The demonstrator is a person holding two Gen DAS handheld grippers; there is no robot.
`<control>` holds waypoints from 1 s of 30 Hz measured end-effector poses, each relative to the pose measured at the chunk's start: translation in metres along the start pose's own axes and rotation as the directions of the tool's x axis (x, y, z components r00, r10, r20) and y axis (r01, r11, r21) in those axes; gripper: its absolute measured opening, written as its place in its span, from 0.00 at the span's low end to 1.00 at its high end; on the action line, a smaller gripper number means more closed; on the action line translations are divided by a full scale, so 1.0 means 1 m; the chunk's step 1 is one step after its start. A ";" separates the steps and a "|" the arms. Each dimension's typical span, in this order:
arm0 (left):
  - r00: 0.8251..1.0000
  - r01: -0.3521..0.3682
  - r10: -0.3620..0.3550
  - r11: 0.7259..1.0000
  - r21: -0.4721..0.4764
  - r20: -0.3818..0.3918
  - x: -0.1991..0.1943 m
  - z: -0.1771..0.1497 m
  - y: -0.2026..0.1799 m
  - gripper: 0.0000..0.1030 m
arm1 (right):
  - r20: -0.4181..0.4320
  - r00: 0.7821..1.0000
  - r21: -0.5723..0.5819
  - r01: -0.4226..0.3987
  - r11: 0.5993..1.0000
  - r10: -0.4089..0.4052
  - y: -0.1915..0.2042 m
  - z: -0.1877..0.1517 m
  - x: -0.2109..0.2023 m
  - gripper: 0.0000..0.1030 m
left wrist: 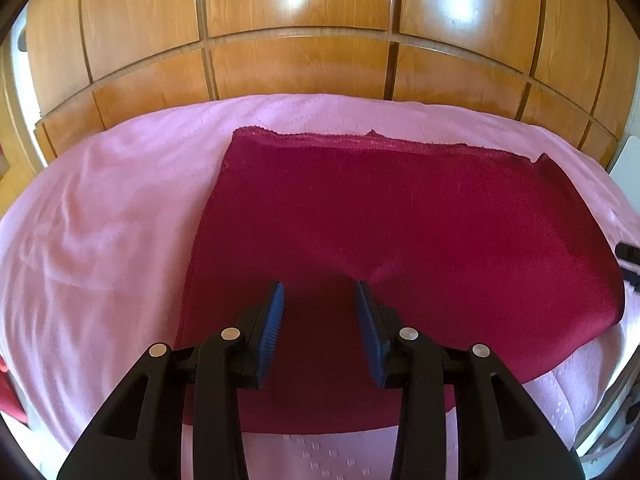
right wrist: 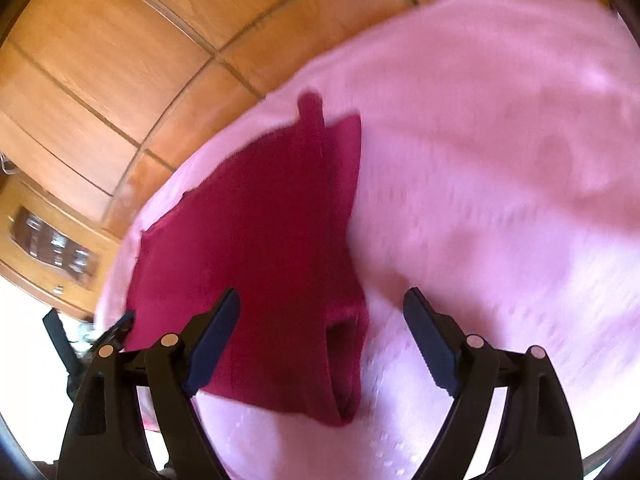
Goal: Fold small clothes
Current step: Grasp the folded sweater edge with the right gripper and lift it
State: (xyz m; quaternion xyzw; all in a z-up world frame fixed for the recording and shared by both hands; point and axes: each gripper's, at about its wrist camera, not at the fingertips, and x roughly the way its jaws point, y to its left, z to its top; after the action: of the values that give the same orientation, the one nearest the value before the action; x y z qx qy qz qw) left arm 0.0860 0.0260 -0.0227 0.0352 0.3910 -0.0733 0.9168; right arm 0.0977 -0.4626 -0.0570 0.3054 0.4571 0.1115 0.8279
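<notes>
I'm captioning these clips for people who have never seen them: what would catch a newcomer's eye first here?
The dark red garment stands out, spread flat on the pink bedspread in the middle of the left wrist view. Behind the bed runs a glossy wooden wardrobe. The left gripper hangs open over the garment's near part, and the right gripper is open above its folded edge.

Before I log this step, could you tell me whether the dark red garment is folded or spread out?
Folded: the dark red garment shows doubled layers along its right edge on the pink bedspread.
</notes>
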 end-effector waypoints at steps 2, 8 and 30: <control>1.000 0.006 -0.006 1.000 -0.002 -0.003 0.002 -0.001 0.001 0.35 | 0.008 1.000 -0.015 -0.007 1.000 0.007 0.003 -0.004 0.002 0.81; 1.000 0.010 -0.010 1.000 -0.004 -0.005 0.005 -0.003 0.001 0.35 | -0.041 0.997 -0.022 -0.069 0.997 0.068 0.010 -0.002 0.013 0.64; 1.000 0.022 -0.023 0.999 -0.026 -0.016 0.004 -0.006 -0.001 0.35 | -0.004 0.992 -0.068 -0.123 0.990 0.123 0.049 0.006 0.007 0.22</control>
State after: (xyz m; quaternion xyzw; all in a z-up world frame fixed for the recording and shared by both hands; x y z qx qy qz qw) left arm 0.0844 0.0248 -0.0294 0.0195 0.3998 -0.0783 0.9130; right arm 0.1111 -0.4231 -0.0299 0.3045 0.4332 0.1777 0.8295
